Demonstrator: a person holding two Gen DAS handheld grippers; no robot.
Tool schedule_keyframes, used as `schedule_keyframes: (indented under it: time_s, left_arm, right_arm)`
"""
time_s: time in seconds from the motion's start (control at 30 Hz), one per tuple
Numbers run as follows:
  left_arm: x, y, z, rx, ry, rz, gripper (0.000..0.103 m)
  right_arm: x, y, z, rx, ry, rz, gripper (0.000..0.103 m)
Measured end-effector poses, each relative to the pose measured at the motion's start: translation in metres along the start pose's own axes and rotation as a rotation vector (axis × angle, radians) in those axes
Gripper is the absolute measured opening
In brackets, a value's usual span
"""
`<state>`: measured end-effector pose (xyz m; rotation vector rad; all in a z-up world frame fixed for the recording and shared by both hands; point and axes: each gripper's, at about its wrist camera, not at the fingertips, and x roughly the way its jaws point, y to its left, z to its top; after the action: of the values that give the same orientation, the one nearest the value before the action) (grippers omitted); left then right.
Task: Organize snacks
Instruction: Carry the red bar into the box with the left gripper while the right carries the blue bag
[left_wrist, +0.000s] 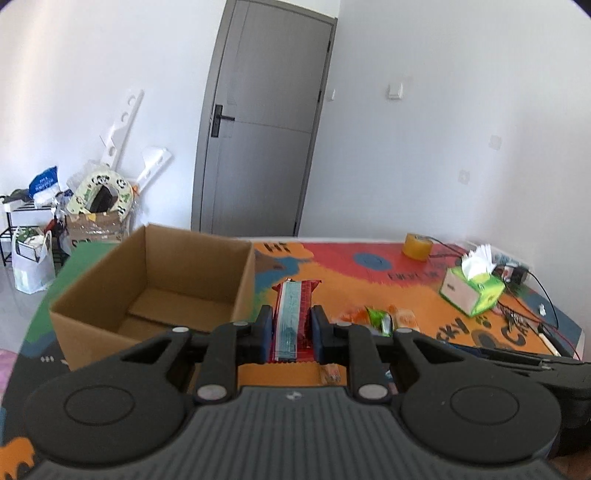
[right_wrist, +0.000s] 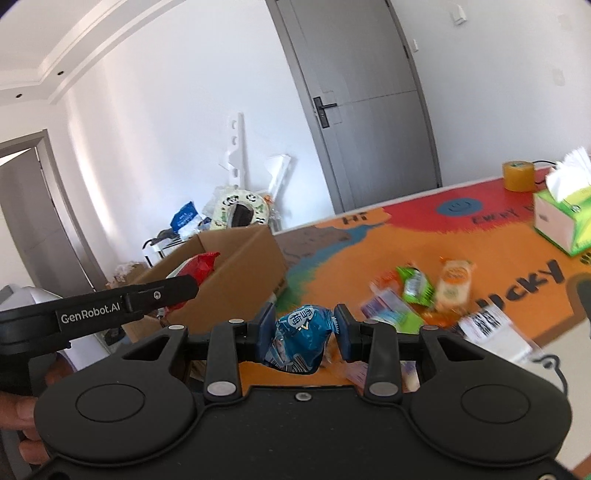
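My left gripper (left_wrist: 291, 325) is shut on a red snack packet (left_wrist: 293, 317) with a pale blue strip, held above the table just right of an open cardboard box (left_wrist: 155, 291). In the right wrist view that packet (right_wrist: 201, 267) shows red beside the same box (right_wrist: 240, 273), at the tip of the left gripper (right_wrist: 184, 286). My right gripper (right_wrist: 304, 326) is shut on a blue snack packet (right_wrist: 301, 339) above the table. Several loose snacks lie on the colourful mat, among them a green packet (right_wrist: 417, 286) and an orange one (right_wrist: 454, 280).
A green tissue box (left_wrist: 471, 291) and a roll of yellow tape (left_wrist: 417, 246) stand at the table's far right, with cables (left_wrist: 524, 306) beside them. Beyond the table are a grey door (left_wrist: 262, 122) and clutter by the wall (left_wrist: 92, 199). A hand (right_wrist: 18, 424) shows at lower left.
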<state>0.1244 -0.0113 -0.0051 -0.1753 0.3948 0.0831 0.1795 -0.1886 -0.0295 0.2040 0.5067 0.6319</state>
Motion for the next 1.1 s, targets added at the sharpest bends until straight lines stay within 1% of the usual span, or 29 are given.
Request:
schedule_keyframes:
  time_s: [0.23, 0.47, 0.9, 1.1]
  left_arm:
    - [0.001, 0.009, 0.016, -0.001, -0.027, 0.022, 0.021]
    - [0.006, 0.024, 0.022, -0.018, -0.032, 0.041, 0.020]
    - [0.027, 0.063, 0.026, -0.076, -0.009, 0.084, 0.020]
    - [0.046, 0.082, 0.026, -0.111, 0.025, 0.097, 0.021]
  right_arm:
    - [0.014, 0.017, 0.013, -0.005, 0.002, 0.041, 0.036]
    - [0.028, 0.032, 0.024, -0.015, 0.009, 0.066, 0.036]
    - [0.061, 0.053, 0.035, -0.036, 0.035, 0.089, 0.036]
    - [0.075, 0.065, 0.036, -0.051, 0.054, 0.096, 0.036]
